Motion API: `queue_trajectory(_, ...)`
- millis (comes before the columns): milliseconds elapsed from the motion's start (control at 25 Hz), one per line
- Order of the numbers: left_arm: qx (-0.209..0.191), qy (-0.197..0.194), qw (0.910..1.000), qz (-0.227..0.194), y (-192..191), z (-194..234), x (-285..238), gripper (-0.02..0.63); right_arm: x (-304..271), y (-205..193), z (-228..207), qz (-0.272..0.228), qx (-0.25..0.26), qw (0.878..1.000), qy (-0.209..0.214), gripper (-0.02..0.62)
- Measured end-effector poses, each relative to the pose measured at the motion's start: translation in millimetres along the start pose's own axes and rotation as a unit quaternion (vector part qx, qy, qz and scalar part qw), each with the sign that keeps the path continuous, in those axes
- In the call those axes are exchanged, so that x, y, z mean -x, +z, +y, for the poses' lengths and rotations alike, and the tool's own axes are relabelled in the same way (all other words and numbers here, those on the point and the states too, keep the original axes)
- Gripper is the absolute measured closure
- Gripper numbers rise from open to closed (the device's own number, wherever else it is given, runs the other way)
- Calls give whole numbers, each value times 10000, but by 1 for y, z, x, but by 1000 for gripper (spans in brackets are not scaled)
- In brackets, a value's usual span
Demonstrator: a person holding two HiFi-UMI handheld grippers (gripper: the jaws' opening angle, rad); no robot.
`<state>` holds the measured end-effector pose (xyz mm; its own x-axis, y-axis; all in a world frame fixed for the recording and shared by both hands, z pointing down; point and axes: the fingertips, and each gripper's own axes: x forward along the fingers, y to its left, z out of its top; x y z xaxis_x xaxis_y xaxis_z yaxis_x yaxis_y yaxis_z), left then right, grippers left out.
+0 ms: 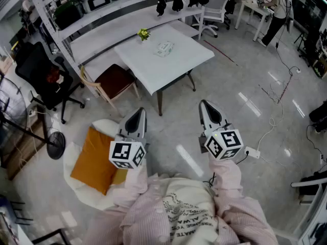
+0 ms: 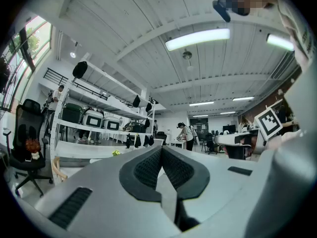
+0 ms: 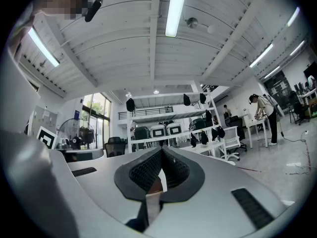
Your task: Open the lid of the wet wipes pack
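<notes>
Your left gripper [image 1: 141, 111] and right gripper [image 1: 203, 103] are both clenched, nothing held. The pale, flat wet wipes pack [image 1: 164, 48] lies well ahead of both jaws, on the white square table [image 1: 181, 63].

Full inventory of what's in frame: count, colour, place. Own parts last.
table: 1, white, upper centre of head view
wet wipes pack: 1, pale, on the table; lid too small to read
plant: 1, yellow-green, table's far left corner
wooden chair: 1, dark red seat, left of the table
office chair: 1, black, far left
shelving rack: 1, white, behind the table
cushion: 1, orange, on a white seat beside the left gripper
power strip: 1, white, on the floor right of the right gripper
person: 1, standing at a desk, top right
left gripper: 1, grey, shut, empty
right gripper: 1, grey, shut, empty
sleeves: 2, pink, bottom centre
</notes>
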<state>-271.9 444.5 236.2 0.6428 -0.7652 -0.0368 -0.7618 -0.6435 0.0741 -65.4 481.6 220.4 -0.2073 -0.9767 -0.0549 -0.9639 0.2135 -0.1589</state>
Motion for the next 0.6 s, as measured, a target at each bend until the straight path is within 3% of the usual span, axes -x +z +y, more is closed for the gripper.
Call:
queue_trajectory(200, -96, -175, 9997, 114, -1, -12, -12, 606, 0, 6, -12, -80, -12, 9999, -70, 597)
queue_trajectory(600, 74, -365, 9993, 70, -13, -34, -39, 606, -2, -1, -40, -28, 68, 10000, -46, 597)
